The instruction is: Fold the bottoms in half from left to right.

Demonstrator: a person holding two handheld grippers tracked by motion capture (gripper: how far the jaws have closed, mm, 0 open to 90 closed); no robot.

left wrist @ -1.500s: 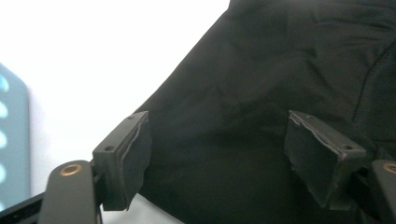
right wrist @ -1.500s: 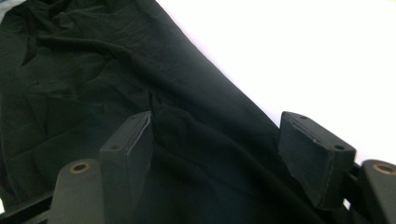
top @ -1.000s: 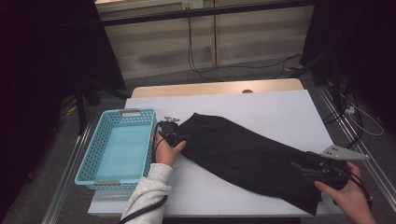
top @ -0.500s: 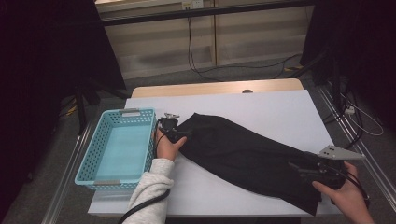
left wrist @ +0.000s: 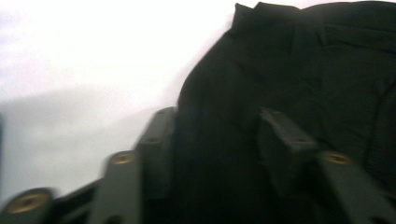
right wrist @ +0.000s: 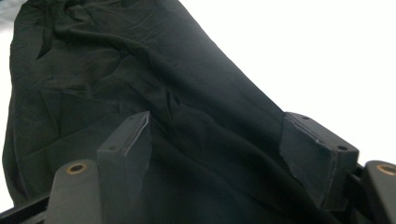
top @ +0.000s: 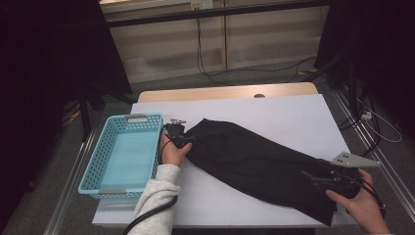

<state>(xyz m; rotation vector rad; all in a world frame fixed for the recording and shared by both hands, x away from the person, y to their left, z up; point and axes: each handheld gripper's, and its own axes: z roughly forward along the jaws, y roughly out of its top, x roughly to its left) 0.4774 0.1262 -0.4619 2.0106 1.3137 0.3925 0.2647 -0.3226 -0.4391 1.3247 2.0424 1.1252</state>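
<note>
The left gripper (top: 182, 138), at the end of the black cloth (top: 254, 159) nearest the table's (top: 293, 112) left edge, has just been closing its jaws. The cloth's edge now sits bunched between them in the left gripper view, though blur hides whether the pads (left wrist: 161, 140) press it.

Turquoise plastic basket (top: 122, 154) at the left edge of the white tabletop (top: 288, 117), wooden strip (top: 225, 92) along its far edge, cables (top: 215, 73) on grey floor (top: 274, 73) beyond
</note>
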